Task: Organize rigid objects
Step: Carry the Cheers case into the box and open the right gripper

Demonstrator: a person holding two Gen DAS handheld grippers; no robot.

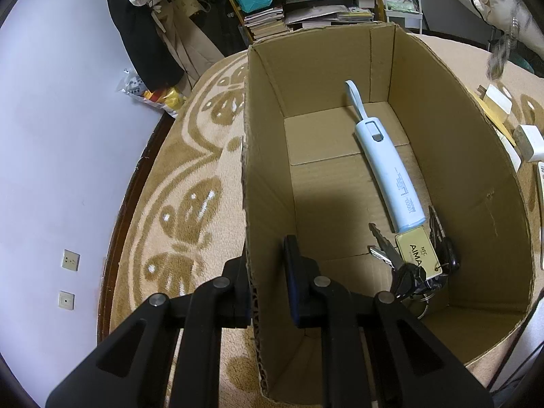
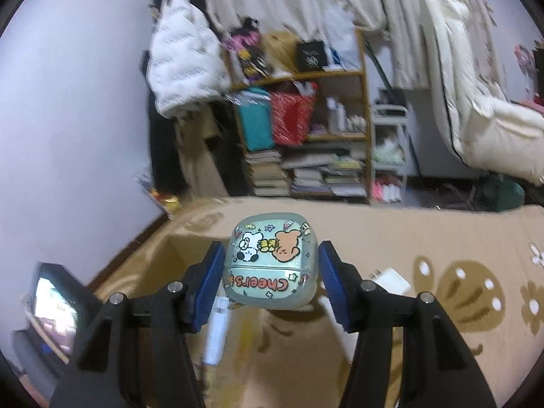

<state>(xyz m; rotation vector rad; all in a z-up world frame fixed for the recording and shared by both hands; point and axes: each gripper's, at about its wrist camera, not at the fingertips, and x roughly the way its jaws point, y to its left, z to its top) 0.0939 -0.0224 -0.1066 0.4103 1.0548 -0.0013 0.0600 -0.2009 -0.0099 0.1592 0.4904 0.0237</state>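
Fingers (image 1: pixel 234 292) of the left gripper (image 1: pixel 265 289) pinched the near left wall of the cardboard box (image 1: pixel 340 68), one outside, one inside. Fingers (image 2: pixel 210 278) of the right gripper (image 2: pixel 270 280) clamped on the pale cartoon case (image 2: pixel 270 265) (printed "Cheers"), carried above the patterned blanket (image 2: pixel 459 238), seemingly near the box edge, though blurred. Inside the box: light blue power bank (image 1: pixel 387 166) lying lengthways toward the right wall, bunch of keys (image 1: pixel 411 258) with a gold tag at its near end. Small white items (image 1: pixel 528 142) on the blanket right of the box.
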